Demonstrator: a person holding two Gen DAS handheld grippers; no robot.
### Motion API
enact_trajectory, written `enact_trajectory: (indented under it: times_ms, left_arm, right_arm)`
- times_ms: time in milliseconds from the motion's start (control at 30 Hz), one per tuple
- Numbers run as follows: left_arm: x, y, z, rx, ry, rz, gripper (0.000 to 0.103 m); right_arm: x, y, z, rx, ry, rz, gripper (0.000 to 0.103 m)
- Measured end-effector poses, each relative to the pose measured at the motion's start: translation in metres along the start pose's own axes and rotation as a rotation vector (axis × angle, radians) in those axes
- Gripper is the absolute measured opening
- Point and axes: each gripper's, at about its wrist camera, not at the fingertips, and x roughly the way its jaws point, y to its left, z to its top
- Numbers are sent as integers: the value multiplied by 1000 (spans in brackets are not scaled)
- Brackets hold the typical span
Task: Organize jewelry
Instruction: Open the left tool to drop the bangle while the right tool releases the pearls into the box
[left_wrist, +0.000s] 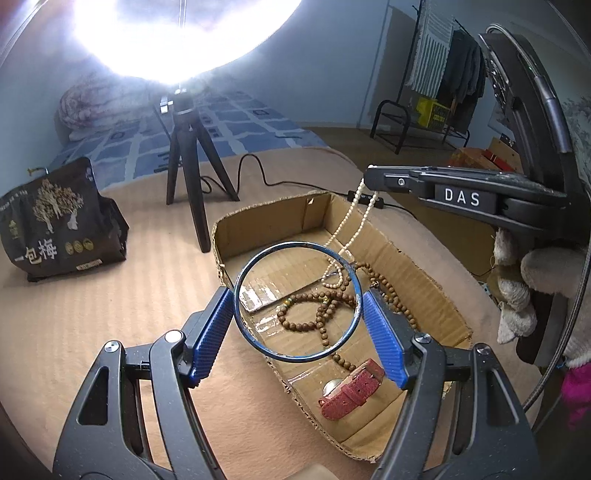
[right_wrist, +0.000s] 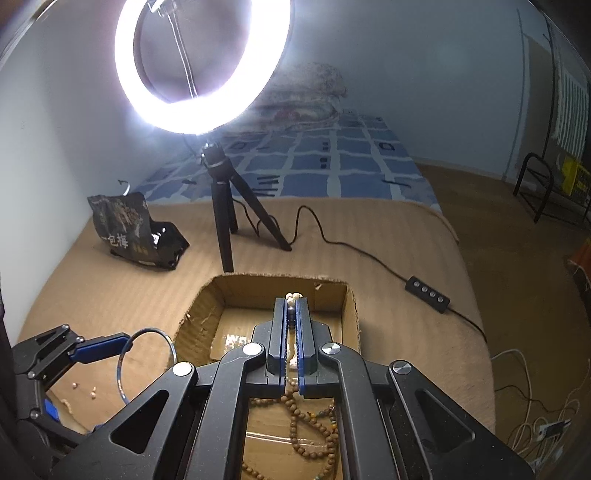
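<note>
Blue-padded left gripper (left_wrist: 298, 314) clamps a blue bangle (left_wrist: 297, 301) face-on above the cardboard box (left_wrist: 439, 295). From the right wrist, the right gripper (right_wrist: 291, 332) pinches a pearl necklace (right_wrist: 293, 295) hanging lengthwise down over the wooden beads (right_wrist: 310, 435).

A: Where does the light come from?
B: A glowing white ring light (right_wrist: 202, 66) on a black tripod, blown out to glare in the left view.
A: Edges?
B: Dark, curved by fisheye.
</note>
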Motion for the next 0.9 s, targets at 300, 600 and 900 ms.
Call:
enact_trajectory:
  times_ms: [300, 600, 900]
  left_arm:
    - [8, -4, 1, 5, 28, -7, 75]
    - [10, -3, -1, 3, 54, 3, 78]
    - [-8, -1, -1, 10, 35, 16, 78]
  right_arm:
    - [5, 0, -5, 9, 20, 7, 3]
    - [-3, -1, -5, 34, 0, -53, 59]
    - [-19, 2, -3, 42, -23, -69, 60]
